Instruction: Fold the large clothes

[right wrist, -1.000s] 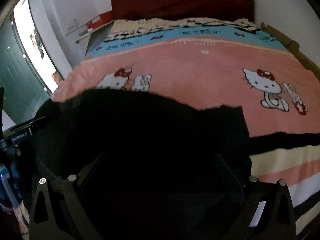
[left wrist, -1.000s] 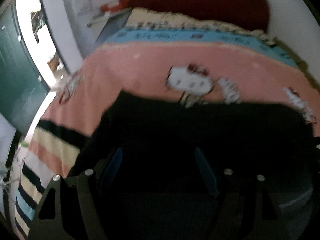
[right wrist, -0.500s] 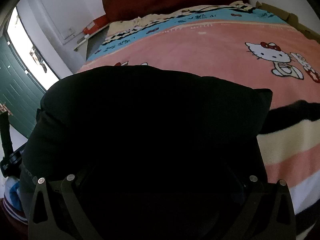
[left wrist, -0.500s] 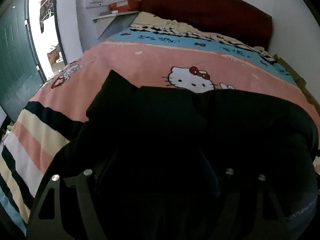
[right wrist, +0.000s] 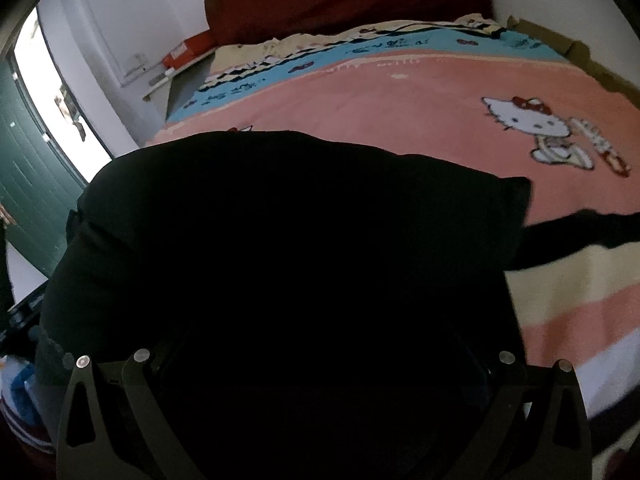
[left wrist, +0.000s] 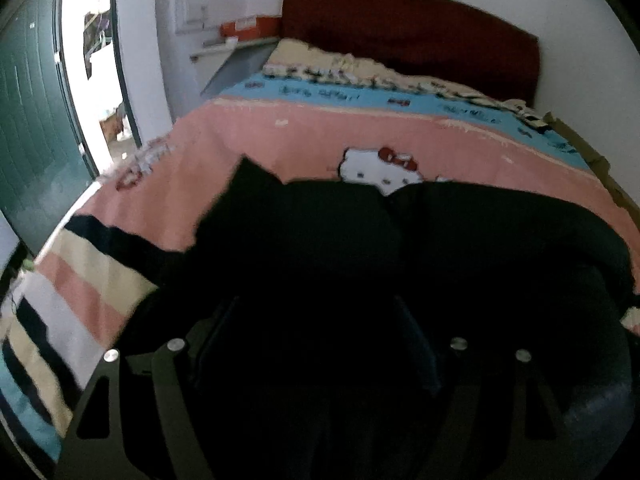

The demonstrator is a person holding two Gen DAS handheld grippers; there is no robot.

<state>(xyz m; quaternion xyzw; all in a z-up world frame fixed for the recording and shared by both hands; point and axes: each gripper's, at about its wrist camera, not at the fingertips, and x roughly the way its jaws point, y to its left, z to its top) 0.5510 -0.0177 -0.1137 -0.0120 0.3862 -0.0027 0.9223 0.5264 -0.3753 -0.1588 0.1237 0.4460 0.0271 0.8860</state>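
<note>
Black garment [left wrist: 460, 240] lies bunched on the near half of the bed [left wrist: 312, 136], over the pink cartoon-cat blanket [right wrist: 400, 112], filling the lower part of both wrist views. Left gripper [left wrist: 320, 344]: bluish fingers [left wrist: 218, 332] set fairly wide, dark cloth between and over them, cannot tell if it grips. Right gripper [right wrist: 320, 360]: jaws buried in black fabric, width not readable. Cloth looks soft, thick-ish, limp; it drapes in rounded rolls with one corner [left wrist: 248, 172] poking up on the left, so it should sag and slide when lifted. Likely light to moderate weight. Best hold judged at edges or corners, pinching one layer, both grippers well apart to keep it taut.
</note>
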